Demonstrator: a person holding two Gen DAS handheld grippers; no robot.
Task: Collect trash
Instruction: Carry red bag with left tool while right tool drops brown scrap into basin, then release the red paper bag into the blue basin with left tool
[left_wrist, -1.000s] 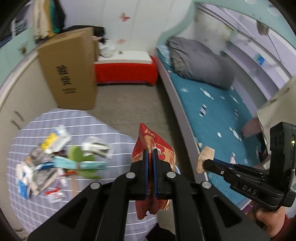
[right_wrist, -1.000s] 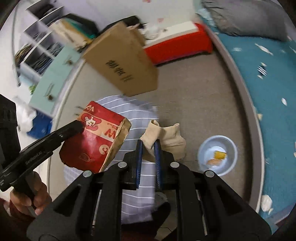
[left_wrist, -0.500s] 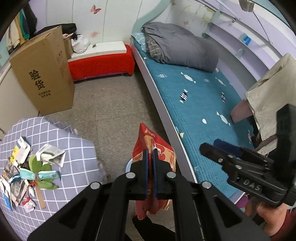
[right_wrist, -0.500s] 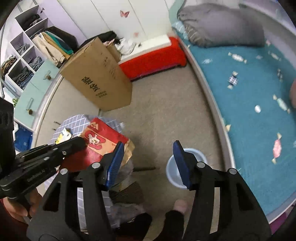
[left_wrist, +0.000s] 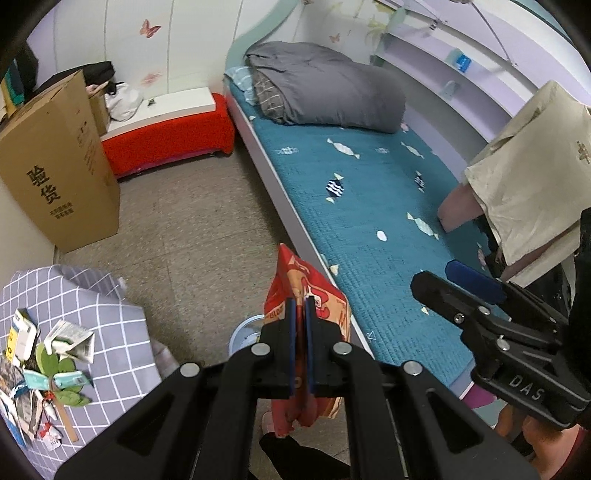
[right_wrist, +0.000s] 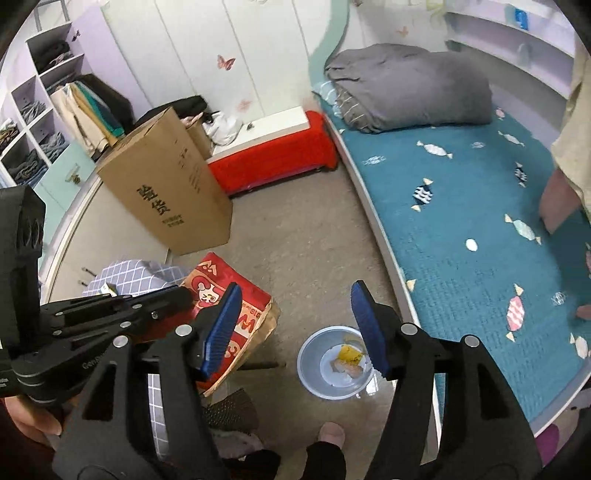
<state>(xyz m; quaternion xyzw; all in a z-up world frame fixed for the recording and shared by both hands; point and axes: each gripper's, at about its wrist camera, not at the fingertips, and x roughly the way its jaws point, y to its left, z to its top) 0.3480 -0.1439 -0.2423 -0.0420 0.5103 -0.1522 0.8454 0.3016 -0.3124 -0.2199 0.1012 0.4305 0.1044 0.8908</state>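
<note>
- Bedroom floor (right_wrist: 295, 236) of speckled grey-beige fills the middle of both views, with white panelled walls bearing butterfly stickers along the top.
- Down the right side runs a bed (left_wrist: 369, 206) with a teal cover printed with candy shapes; a grey folded duvet (left_wrist: 325, 88) lies at its far end.
- At the left of each frame stands a tall cardboard box (right_wrist: 166, 188), printed with two large Chinese characters and smaller lines too fine to read.
- Behind it, upper centre, is a red bench (right_wrist: 273, 162) with a white top.
- In the lower left of the left wrist view, a table (left_wrist: 110, 325) under a grey checked cloth holds scattered trash (left_wrist: 44, 365): crumpled paper, wrappers, green leaves.
- The left gripper (left_wrist: 300, 332) is clamped tight on a red snack bag (left_wrist: 306, 280), holding it above the floor at lower centre; "BLO" is legible on its edge, and the right wrist view shows a cartoon face and a large "W".
- The right gripper (right_wrist: 295, 325), marked "DAS" on its body, has its jaws standing wide apart with nothing between them, having just been opening.
- Beneath it, at lower centre of the right wrist view, a pale blue basin (right_wrist: 334, 363) sits on the floor beside the bed edge, with yellow and tan scraps inside.
</note>
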